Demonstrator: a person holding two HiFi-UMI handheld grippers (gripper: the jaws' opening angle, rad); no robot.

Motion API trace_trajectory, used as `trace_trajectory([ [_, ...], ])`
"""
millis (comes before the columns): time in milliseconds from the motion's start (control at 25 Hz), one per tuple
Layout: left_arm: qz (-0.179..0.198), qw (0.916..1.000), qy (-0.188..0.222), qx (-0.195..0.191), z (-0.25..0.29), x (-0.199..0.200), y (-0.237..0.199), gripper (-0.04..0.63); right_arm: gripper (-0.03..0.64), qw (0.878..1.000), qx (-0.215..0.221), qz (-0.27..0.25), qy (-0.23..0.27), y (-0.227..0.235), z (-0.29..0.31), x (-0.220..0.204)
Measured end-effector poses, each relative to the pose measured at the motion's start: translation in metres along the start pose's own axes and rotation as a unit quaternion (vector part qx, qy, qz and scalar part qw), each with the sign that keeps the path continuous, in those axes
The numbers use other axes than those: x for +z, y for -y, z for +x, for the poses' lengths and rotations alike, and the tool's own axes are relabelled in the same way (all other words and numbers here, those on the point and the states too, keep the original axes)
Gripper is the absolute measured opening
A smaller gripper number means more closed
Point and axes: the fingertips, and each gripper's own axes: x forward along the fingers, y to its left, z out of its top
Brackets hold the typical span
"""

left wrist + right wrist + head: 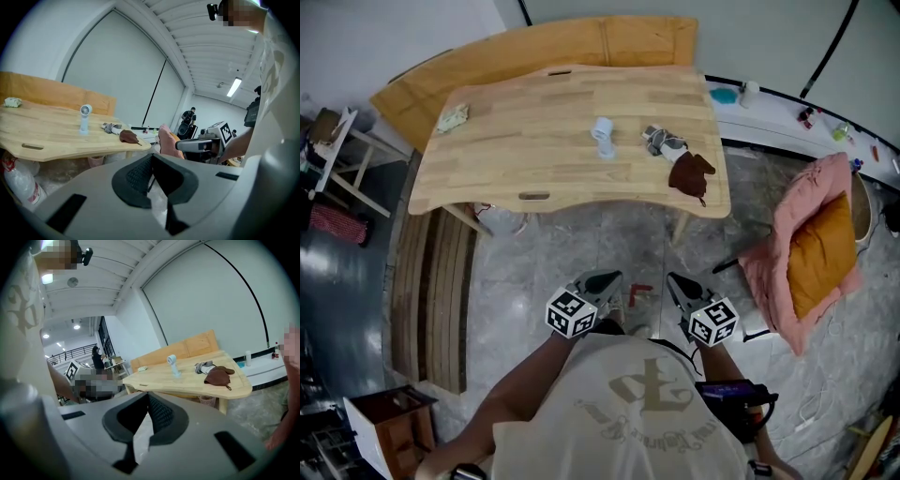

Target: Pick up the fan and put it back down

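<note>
Fan untouched, pickup not yet begun

Head view: the fan (602,137) stands upright on the tabletop (534,150), well ahead of the left tool (602,281) and the right tool (680,283), both held low near the person's body. Left gripper view: jaws clenched on nothing, with the fan far ahead and off to their left. Right gripper view: jaws likewise closed and empty, fan far ahead. Reaching, grasping, lifting and setting down all appear left to do.

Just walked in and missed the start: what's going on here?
A person stands back from the wooden table, holding the left gripper and the right gripper close to the body, both shut and empty. The small fan stands upright on the table, untouched, with a brown pouch lying nearby.
</note>
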Motion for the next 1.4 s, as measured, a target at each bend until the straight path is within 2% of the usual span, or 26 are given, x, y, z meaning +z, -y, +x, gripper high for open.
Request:
trace_trajectory([
  [560, 0.001, 1.0000, 0.000, 0.000, 0.029, 0.036, -0.079, 0.011, 0.015, 1.000, 0.002, -0.009, -0.010, 0.037, 0.072, 0.041],
  [1200, 0.011, 0.9991, 0.011, -0.041, 0.050, 0.079, -0.156, 0.011, 0.015, 0.998, -0.063, -0.026, 0.002, 0.074, 0.132, 0.092],
  [1400, 0.010, 0.9991, 0.013, -0.040, 0.048, 0.085, -0.179, 0.011, 0.015, 0.997, -0.069, -0.029, -0.001, 0.077, 0.149, 0.101],
])
